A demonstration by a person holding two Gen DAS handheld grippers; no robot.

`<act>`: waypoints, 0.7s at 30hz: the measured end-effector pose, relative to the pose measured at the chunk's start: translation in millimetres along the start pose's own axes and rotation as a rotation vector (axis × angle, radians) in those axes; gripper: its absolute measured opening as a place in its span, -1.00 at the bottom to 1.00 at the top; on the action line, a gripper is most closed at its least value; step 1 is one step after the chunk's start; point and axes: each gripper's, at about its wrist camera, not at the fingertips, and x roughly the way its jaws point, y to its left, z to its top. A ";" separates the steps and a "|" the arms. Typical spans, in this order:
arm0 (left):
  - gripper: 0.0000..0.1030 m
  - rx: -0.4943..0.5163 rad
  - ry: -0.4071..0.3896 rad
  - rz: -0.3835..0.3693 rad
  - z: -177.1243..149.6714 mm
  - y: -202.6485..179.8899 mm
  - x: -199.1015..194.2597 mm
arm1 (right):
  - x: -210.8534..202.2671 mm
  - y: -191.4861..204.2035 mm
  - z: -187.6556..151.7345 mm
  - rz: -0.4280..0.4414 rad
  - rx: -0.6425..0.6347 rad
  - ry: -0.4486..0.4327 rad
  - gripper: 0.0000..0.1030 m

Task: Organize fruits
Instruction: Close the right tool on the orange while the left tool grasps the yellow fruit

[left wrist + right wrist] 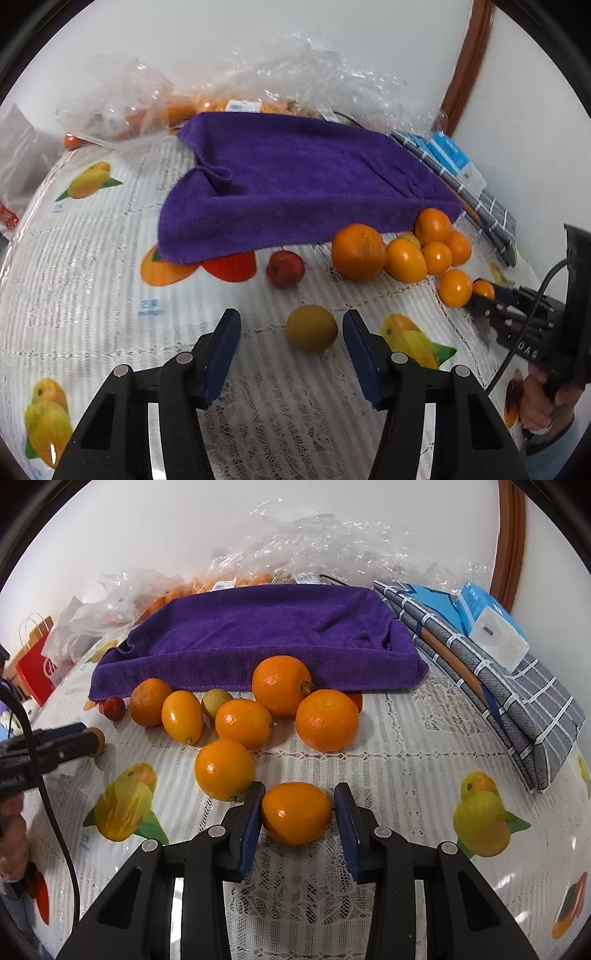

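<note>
A small yellow-green fruit (312,328) lies on the table between the fingers of my left gripper (291,317). The gripper is open, with a clear gap on the fruit's left side. My right gripper (299,788) is shut on a small orange (295,812), its pads against both sides. A pile of oranges (243,722) sits just beyond it, in front of a purple towel (258,635). A little red fruit (285,268) rests near the towel's edge. In the left wrist view the right gripper (476,291) shows at the right with the orange in its tips.
Clear plastic bags (314,535) with more oranges lie behind the towel. A folded grey checked cloth (517,701) and tissue packs (495,631) take up the right side. A red paper bag (33,668) stands at the left. The tablecloth (406,757) has printed fruit pictures.
</note>
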 end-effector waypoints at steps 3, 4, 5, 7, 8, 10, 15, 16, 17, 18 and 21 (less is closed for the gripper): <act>0.06 0.012 -0.006 0.016 -0.9 -2.8 0.1 | 0.0 -2.0 -0.3 0.013 0.009 0.000 -0.25; -0.11 0.021 -0.010 0.022 -1.9 -5.2 0.0 | 0.1 -2.3 -0.2 0.011 0.008 0.000 -0.25; -0.22 0.028 -0.009 0.023 -2.1 -5.5 0.3 | 0.2 -2.5 0.0 0.009 0.006 0.000 -0.25; -0.47 0.045 -0.001 0.004 -2.1 -7.8 1.0 | 0.1 -2.8 0.0 0.011 0.006 -0.001 -0.25; -0.47 0.048 0.001 -0.005 -2.3 -7.6 1.2 | -0.1 -3.3 -0.3 0.014 0.008 -0.003 -0.25; -0.47 0.051 0.000 -0.015 -2.7 -7.9 1.2 | -1.2 -4.9 -1.3 0.028 0.013 -0.009 -0.26; -0.47 0.049 -0.039 -0.025 -3.3 -9.3 -5.3 | -7.1 -10.4 -3.0 0.058 0.041 -0.039 -0.26; -0.47 0.048 -0.046 -0.025 -2.8 -9.5 -6.0 | -8.0 -11.3 -3.2 0.061 0.046 -0.044 -0.26; -0.47 0.046 -0.057 -0.023 -2.3 -9.7 -7.3 | -8.9 -12.3 -3.1 0.065 0.051 -0.050 -0.26; -0.47 0.043 -0.070 -0.020 -1.7 -9.2 -9.3 | -9.7 -13.4 -3.2 0.069 0.057 -0.056 -0.26; -0.47 0.023 -0.091 -0.019 0.0 -5.4 -13.4 | -9.2 -17.8 -3.1 0.062 0.082 -0.051 -0.26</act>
